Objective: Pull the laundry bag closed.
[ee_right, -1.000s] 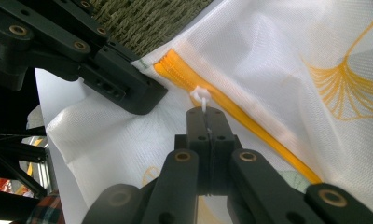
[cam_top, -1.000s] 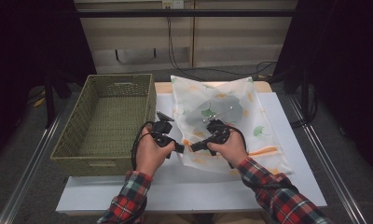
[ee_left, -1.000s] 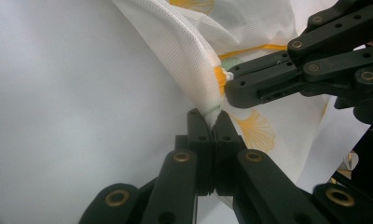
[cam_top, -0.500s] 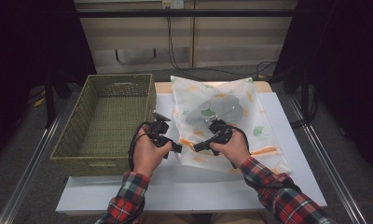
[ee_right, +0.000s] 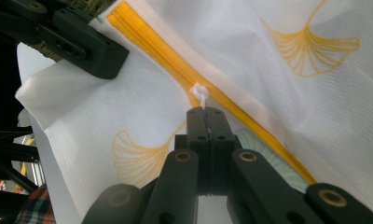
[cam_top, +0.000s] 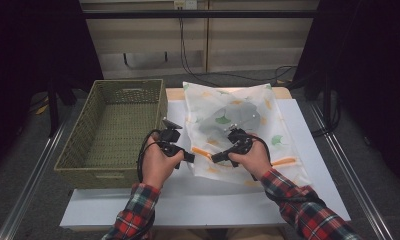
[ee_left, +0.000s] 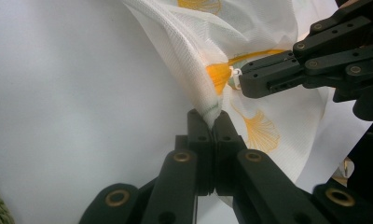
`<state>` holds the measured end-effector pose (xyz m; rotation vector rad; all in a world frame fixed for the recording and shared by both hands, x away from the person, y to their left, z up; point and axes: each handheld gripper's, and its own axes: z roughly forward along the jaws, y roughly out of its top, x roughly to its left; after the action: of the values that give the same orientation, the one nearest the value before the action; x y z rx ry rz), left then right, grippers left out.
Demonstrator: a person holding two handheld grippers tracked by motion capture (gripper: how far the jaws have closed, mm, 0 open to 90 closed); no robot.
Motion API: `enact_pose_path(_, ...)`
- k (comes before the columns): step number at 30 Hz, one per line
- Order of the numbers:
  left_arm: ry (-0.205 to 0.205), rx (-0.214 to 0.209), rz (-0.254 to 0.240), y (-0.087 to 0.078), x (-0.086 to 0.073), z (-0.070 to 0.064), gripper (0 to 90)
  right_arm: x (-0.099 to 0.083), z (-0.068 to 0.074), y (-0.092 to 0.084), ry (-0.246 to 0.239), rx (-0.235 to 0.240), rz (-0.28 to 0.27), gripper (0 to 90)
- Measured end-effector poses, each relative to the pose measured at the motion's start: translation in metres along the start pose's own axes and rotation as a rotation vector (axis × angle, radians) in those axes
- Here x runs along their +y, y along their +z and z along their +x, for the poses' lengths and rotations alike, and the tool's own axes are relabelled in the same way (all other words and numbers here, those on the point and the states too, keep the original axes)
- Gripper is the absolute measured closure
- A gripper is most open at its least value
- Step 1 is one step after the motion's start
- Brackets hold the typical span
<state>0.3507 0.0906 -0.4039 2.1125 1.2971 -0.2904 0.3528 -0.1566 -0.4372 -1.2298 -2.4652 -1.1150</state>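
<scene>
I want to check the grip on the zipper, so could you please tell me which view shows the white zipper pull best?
The right gripper view: the zipper pull sits pinched at the right gripper tips, on the orange zipper. The left gripper view shows it smaller, at that gripper's tips. In the high view it is too small to tell.

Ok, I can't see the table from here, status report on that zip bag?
Left hand-held gripper shut on bag corner. Right hand-held gripper shut on zipper pull. Bag flat on table. Nothing in the way.

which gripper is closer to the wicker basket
Left. The left gripper sits just beside the basket, by its right wall, pinching the bag corner; the right gripper is farther right, over the bag.
</scene>
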Motion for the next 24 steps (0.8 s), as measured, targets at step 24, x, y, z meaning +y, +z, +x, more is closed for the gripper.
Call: enact_pose_path(24,-0.056,0.003,-0.048,-0.001,0.000,-0.002,88.9,-0.011,-0.011,-0.011,0.024,-0.020,-0.008,90.0)
